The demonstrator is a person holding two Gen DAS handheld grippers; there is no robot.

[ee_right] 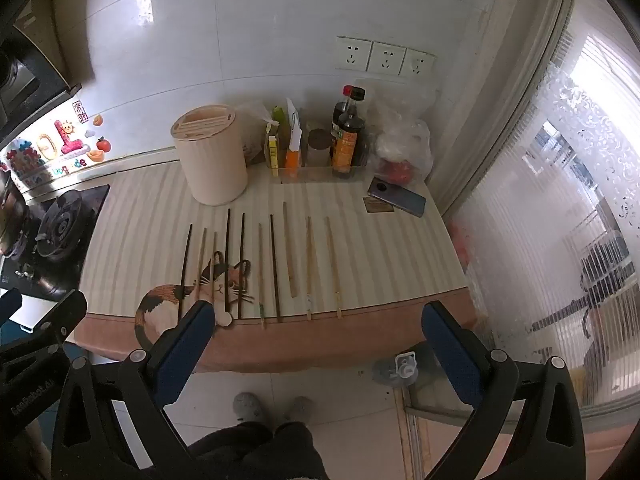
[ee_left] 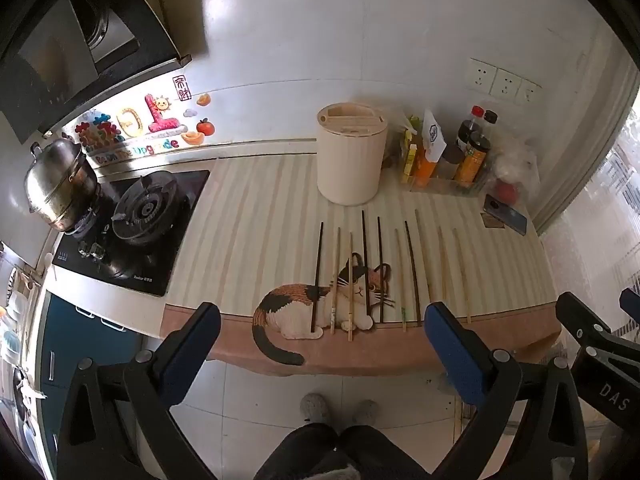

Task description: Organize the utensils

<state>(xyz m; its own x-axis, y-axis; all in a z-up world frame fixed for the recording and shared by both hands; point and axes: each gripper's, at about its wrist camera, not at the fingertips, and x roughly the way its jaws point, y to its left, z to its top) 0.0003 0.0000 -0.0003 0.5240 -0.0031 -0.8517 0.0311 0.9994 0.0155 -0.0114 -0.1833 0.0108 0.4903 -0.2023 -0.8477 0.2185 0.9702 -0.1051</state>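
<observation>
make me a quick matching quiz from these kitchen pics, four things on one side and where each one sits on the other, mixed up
Things:
1. cream utensil holder
2. phone
3. steel pot
4. chopsticks

Places:
A. on the stove's far burner
B. laid in a row across the cat mat
C. standing behind the chopstick row, left of the bottles
D. flat at the counter's right end, near the window

Pairs: 1-C, 2-D, 3-A, 4-B

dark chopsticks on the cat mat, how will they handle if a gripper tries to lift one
The thin dark chopsticks look stiff and probably light. They lie flat on the striped cat-print mat, so getting pads under one may be fiddly. If round, they could roll when nudged; their cross-section is unclear.
</observation>
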